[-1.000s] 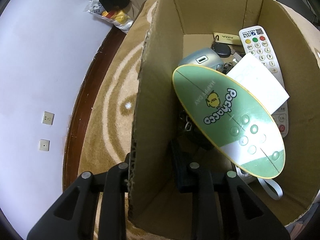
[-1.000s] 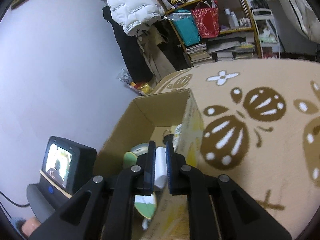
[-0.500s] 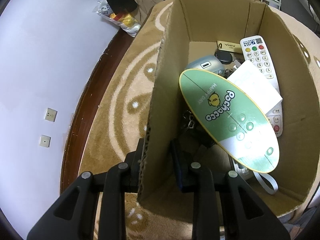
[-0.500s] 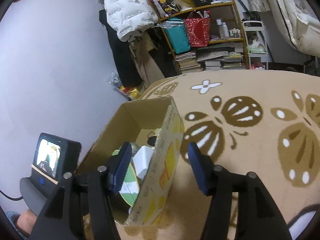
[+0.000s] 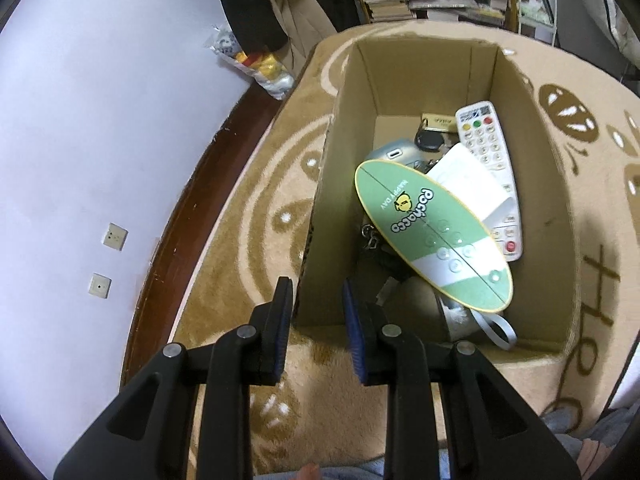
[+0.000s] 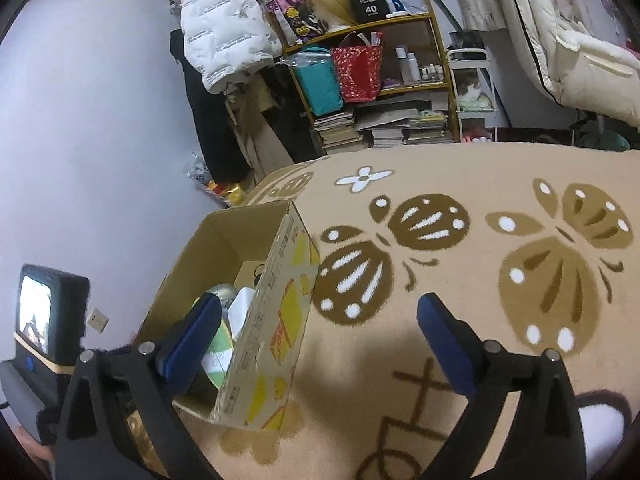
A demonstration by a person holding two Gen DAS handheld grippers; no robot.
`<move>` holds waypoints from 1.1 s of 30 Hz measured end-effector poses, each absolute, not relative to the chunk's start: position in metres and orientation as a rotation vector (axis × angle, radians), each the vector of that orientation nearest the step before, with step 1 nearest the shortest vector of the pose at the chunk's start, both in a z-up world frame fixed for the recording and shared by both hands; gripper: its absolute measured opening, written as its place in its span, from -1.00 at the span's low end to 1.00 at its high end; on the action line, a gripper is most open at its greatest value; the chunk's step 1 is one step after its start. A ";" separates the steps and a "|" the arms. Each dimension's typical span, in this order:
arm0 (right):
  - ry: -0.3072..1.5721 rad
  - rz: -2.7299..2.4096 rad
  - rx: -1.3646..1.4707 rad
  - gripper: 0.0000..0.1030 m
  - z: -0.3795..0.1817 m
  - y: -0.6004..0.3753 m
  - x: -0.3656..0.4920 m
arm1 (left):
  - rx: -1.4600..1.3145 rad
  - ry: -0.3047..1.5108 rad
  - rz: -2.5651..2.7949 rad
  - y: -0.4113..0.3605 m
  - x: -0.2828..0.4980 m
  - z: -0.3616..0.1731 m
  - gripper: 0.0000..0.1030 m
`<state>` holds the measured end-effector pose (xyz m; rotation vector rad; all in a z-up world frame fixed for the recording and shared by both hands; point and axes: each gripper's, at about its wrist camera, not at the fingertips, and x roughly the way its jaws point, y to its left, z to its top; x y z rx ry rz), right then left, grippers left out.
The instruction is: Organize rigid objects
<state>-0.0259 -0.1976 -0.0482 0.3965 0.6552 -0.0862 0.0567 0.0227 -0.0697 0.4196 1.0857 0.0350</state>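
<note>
An open cardboard box stands on the patterned carpet. It holds a green oval "Pochacco" board, a white remote, a white flat box, a grey device, keys and other small items. My left gripper is open and empty, just in front of the box's near left corner, not touching it. My right gripper is wide open and empty, above the carpet beside the box, which has a yellow printed side.
The beige carpet with brown butterfly shapes spreads to the right. A lilac wall and dark baseboard run along the left. A cluttered shelf with bags and books stands behind. A small screen device sits at the left.
My left gripper let go of the box's left wall and drew back. My right gripper opened wide, released the box's right wall and pulled back and up.
</note>
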 end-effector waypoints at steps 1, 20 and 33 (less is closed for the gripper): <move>0.658 -0.090 0.382 1.00 -0.047 -0.197 -0.029 | 0.409 1.073 0.028 0.023 0.052 -0.065 -0.51; 0.587 -0.133 0.199 1.00 -0.015 -0.183 -0.085 | 0.246 0.864 -0.070 0.038 -0.011 -0.005 0.11; 0.528 -0.154 0.226 1.00 -0.004 -0.191 -0.102 | 0.245 0.646 -0.094 0.032 -0.039 0.024 0.99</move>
